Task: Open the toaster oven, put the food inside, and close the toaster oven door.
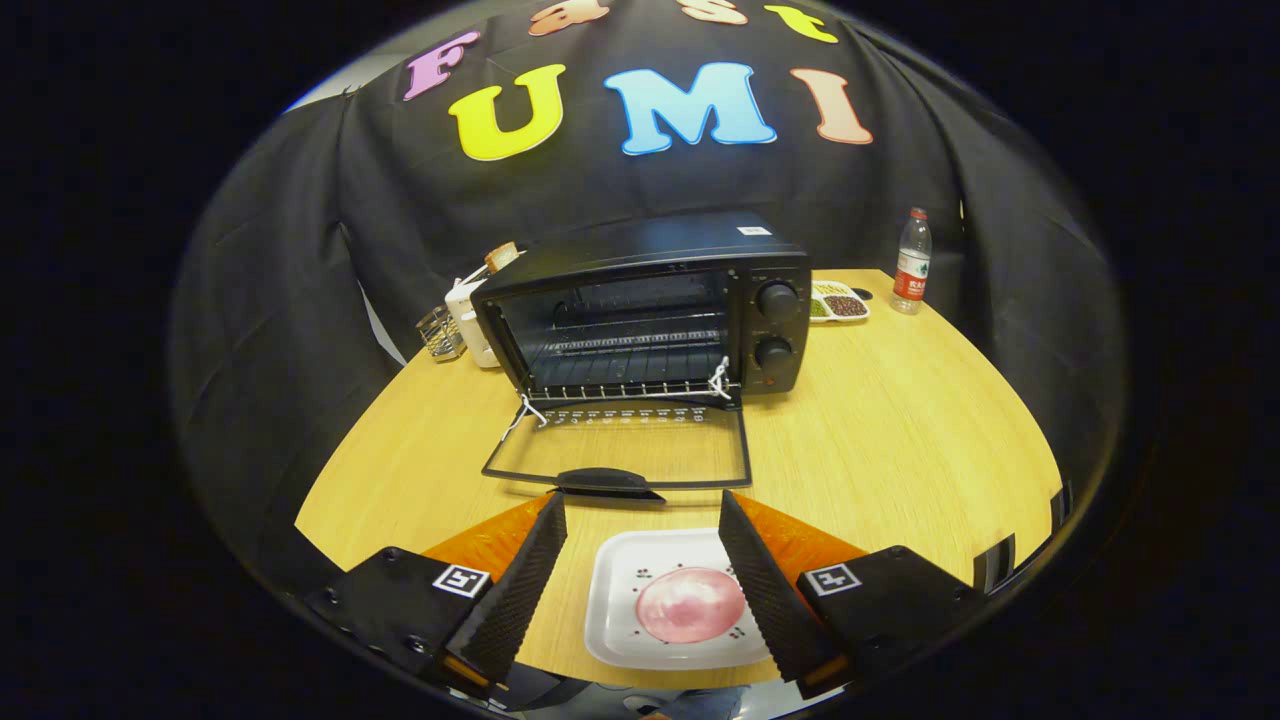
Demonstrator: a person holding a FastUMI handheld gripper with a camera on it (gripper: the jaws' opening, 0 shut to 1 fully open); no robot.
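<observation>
With the oven [640, 310] door [620, 455] already dropped flat, the gripper [640, 505] hangs wide open over the food [690, 605].

Gripper view: 2 fingers spread well apart, holding nothing. Between them, low and nearer the base than the tips, a round pink slice of food lies on a white tray [610, 600] on the wooden table [900, 430]. The right finger overlaps the tray's right edge in view; touching or not, cannot tell. The slice is round, so no long axis to line up with; the tray is squarish, edges roughly square to the fingers. Straight ahead past the fingertips: door handle [607, 483], then the glass door, then the rack [630, 390] in the open cavity. Judgement: tray, door and cavity sit on 1 line, so the load goes straight forward once gripped.
</observation>
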